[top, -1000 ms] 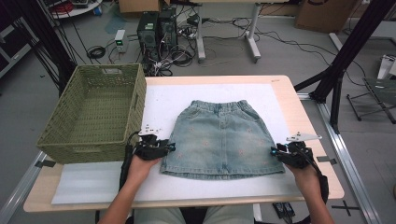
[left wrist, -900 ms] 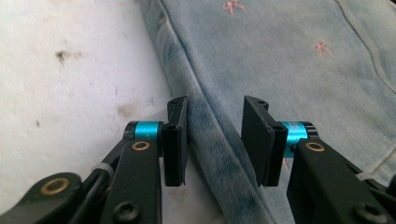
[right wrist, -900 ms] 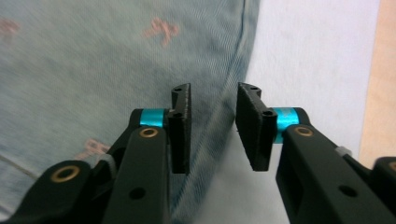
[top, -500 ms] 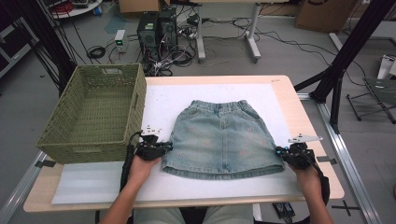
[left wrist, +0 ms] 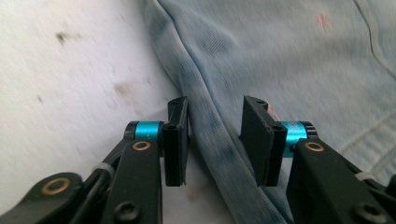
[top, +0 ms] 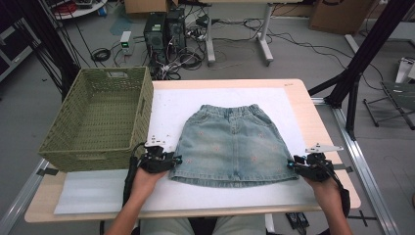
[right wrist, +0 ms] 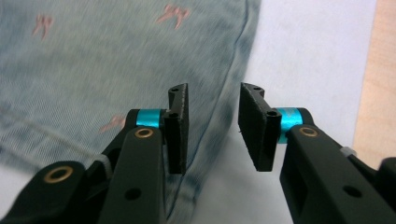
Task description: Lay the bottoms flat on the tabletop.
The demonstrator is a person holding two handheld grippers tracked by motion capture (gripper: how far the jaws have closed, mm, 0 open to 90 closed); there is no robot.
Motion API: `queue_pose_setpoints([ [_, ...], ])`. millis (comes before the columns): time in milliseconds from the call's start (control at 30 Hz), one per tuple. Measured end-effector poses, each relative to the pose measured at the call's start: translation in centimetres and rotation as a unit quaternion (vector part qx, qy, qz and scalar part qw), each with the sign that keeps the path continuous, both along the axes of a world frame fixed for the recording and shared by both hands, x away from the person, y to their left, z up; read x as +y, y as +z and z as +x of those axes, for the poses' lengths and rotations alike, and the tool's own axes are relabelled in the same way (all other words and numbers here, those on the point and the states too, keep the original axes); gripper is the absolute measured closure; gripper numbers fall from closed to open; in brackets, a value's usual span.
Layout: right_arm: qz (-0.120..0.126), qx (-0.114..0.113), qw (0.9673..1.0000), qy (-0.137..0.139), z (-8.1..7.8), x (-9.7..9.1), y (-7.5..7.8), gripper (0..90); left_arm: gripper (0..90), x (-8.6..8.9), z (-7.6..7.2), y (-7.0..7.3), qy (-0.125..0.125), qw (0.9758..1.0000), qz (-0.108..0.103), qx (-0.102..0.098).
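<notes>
White mat, denim skirt – both grippers' jaws just reopened, straddling its side seams

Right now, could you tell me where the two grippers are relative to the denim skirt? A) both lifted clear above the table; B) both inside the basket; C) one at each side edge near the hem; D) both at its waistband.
C: the left gripper and right gripper flank the denim skirt, each with open jaws straddling a side seam.

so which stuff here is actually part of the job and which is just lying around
In the job:
- denim skirt
- left gripper, open at the skirt's side edge
- right gripper, open at the other edge

Lying about:
- wicker basket
- computer towers and cables on the floor
</notes>
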State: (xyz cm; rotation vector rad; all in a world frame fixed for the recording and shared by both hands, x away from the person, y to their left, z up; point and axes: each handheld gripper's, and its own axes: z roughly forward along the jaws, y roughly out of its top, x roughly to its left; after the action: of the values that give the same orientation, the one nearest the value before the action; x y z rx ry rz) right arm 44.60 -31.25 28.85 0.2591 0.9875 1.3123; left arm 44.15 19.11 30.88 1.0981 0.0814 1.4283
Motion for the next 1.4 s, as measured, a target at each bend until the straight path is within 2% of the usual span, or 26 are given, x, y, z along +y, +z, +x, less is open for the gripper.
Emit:
queue_pose_setpoints([
  [100,-0.009,0.015,0.9997,-0.016,0.3,0.0,-0.6,72.6,66.6,0.0,0.1,-0.7,0.012,0.9999,0.000,-0.010],
  [200,-0.013,0.011,0.9998,-0.009,0.4,-0.3,-1.1,77.5,76.2,-0.2,0.2,-1.5,0.031,0.9992,0.005,-0.027],
  [233,-0.016,0.006,0.9998,-0.011,0.5,-0.3,-1.3,77.1,77.0,-0.1,0.1,-1.6,0.033,0.9990,0.010,-0.026],
  [267,-0.022,0.005,0.9996,-0.017,0.4,-0.4,-1.4,72.6,76.9,-0.1,0.1,-1.7,0.032,0.9991,0.011,-0.026],
  [300,-0.015,0.006,0.9997,-0.018,0.3,-0.4,-1.5,63.3,75.6,0.1,0.0,-1.8,0.029,0.9991,0.012,-0.027],
  [367,-0.005,0.001,0.9999,-0.011,-0.2,-0.4,-1.7,57.2,67.2,0.6,-0.5,-2.0,0.011,0.9988,0.013,-0.045],
  [467,-0.018,-0.034,0.9989,0.024,-1.6,0.6,-2.0,53.0,55.7,1.3,-1.6,-2.0,-0.027,0.9963,0.014,-0.081],
  [567,-0.041,-0.062,0.9956,0.057,-2.5,2.6,-1.6,52.9,52.4,1.6,-2.3,-1.7,-0.052,0.9926,0.015,-0.109],
  [633,-0.063,-0.071,0.9933,0.066,-2.6,4.3,-1.2,52.9,50.2,1.6,-2.8,-1.3,-0.064,0.9903,0.023,-0.122],
  [700,-0.086,-0.070,0.9914,0.070,-2.4,6.1,-0.8,52.8,46.3,1.6,-3.0,-1.0,-0.073,0.9881,0.026,-0.132],
  [767,-0.111,-0.058,0.9894,0.073,-2.1,7.9,-0.3,52.9,40.0,1.6,-3.1,-0.7,-0.079,0.9872,0.027,-0.136],
  [833,-0.133,-0.047,0.9875,0.070,-1.7,9.7,-0.1,53.5,33.4,1.6,-3.1,-0.4,-0.080,0.9873,0.018,-0.136],
  [867,-0.149,-0.035,0.9859,0.069,-1.5,10.7,0.0,55.3,32.4,1.7,-3.1,-0.4,-0.080,0.9873,0.015,-0.136],
  [1000,-0.183,-0.012,0.9819,0.049,-0.7,13.3,0.3,60.9,32.5,1.8,-3.0,-0.3,-0.077,0.9878,0.013,-0.135],
  [1133,-0.199,0.003,0.9795,0.032,0.0,14.8,0.5,70.3,32.5,1.9,-3.0,-0.2,-0.076,0.9879,0.011,-0.134],
  [1233,-0.202,0.003,0.9790,0.027,0.2,15.1,0.5,74.7,32.5,2.0,-2.9,-0.1,-0.076,0.9882,0.009,-0.133],
  [1333,-0.204,0.004,0.9789,0.018,0.0,15.1,0.3,86.2,32.7,1.9,-2.9,-0.1,-0.075,0.9884,0.011,-0.131],
  [1400,-0.209,0.006,0.9778,0.007,-0.2,15.4,0.1,87.2,33.0,1.9,-2.9,-0.1,-0.077,0.9884,0.012,-0.131],
])
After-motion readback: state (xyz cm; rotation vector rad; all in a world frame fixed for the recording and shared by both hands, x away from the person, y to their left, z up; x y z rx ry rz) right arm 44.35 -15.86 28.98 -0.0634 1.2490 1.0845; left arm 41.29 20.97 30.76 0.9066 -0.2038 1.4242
